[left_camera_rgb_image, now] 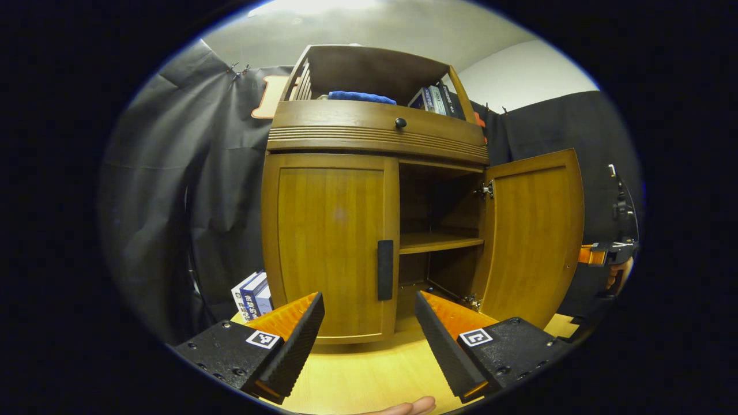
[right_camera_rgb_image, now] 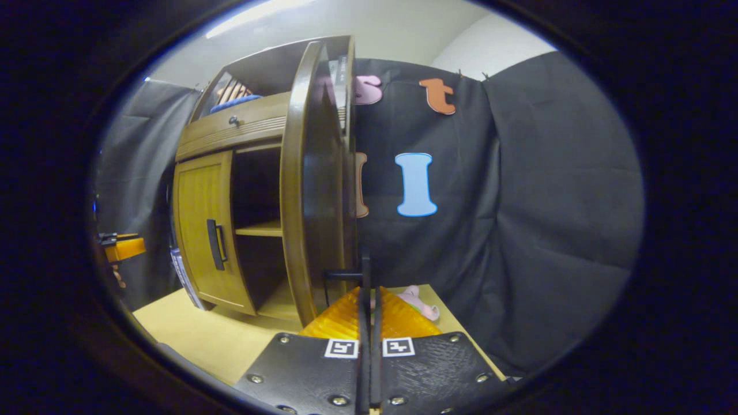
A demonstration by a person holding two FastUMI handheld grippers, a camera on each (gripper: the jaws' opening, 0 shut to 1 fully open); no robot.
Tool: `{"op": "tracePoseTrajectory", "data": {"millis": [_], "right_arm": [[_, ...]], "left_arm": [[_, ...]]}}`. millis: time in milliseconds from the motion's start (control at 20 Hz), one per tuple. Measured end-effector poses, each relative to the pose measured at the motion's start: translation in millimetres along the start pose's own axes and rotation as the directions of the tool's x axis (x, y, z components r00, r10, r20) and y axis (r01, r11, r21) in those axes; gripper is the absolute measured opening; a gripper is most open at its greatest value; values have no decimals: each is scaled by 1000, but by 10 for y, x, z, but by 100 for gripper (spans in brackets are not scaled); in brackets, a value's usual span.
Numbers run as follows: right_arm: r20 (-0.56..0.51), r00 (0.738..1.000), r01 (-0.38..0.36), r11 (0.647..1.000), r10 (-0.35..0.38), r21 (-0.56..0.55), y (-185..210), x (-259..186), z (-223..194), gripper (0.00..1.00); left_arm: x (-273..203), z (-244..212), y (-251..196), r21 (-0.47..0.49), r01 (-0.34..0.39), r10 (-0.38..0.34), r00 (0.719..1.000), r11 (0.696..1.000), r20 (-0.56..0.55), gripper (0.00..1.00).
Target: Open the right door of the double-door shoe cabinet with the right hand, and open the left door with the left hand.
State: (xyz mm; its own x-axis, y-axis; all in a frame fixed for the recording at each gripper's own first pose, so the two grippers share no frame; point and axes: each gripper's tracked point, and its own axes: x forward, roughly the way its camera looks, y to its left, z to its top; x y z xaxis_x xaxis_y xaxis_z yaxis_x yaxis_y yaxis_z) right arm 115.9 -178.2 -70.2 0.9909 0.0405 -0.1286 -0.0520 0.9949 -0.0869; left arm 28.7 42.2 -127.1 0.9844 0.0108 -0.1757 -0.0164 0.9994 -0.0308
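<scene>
The wooden shoe cabinet (left_camera_rgb_image: pixel 375 135) stands on a light table. Its left door (left_camera_rgb_image: pixel 331 242) is closed, with a black vertical handle (left_camera_rgb_image: pixel 385 270) at its inner edge. My left gripper (left_camera_rgb_image: pixel 369 300) is open just in front of that handle, one finger to each side, touching nothing. The right door (left_camera_rgb_image: pixel 533 230) is swung wide open, showing an inner shelf (left_camera_rgb_image: pixel 438 242). In the right gripper view that door (right_camera_rgb_image: pixel 314 190) appears edge-on, and my right gripper (right_camera_rgb_image: pixel 366 291) is shut on its thin black handle (right_camera_rgb_image: pixel 365 266). The right gripper (left_camera_rgb_image: pixel 605 253) also shows beyond the open door.
A blue cloth (left_camera_rgb_image: pixel 361 97) and books (left_camera_rgb_image: pixel 432 99) lie in the cabinet's top compartment above a drawer knob (left_camera_rgb_image: pixel 400 122). Boxes (left_camera_rgb_image: pixel 253 294) lean at the cabinet's left foot. A pink item (right_camera_rgb_image: pixel 418 300) lies on the table (left_camera_rgb_image: pixel 369 374) behind the open door. A fingertip (left_camera_rgb_image: pixel 409 408) shows at the bottom.
</scene>
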Motion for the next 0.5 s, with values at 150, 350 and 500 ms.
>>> {"op": "tracePoseTrajectory", "data": {"millis": [150,350,500], "right_arm": [[10,999,-35,999,35,-12,-41,41,-14,1],[1,1000,-27,999,27,-19,-40,21,-4,1],[-7,1000,-18,999,17,-33,40,-11,-27,3]], "left_arm": [[122,-22,-11,20,-9,9,1000,1000,1,97],[350,-47,-9,10,-26,25,1000,1000,9,97],[658,-70,-95,9,3,-3,1000,1000,17,97]]}}
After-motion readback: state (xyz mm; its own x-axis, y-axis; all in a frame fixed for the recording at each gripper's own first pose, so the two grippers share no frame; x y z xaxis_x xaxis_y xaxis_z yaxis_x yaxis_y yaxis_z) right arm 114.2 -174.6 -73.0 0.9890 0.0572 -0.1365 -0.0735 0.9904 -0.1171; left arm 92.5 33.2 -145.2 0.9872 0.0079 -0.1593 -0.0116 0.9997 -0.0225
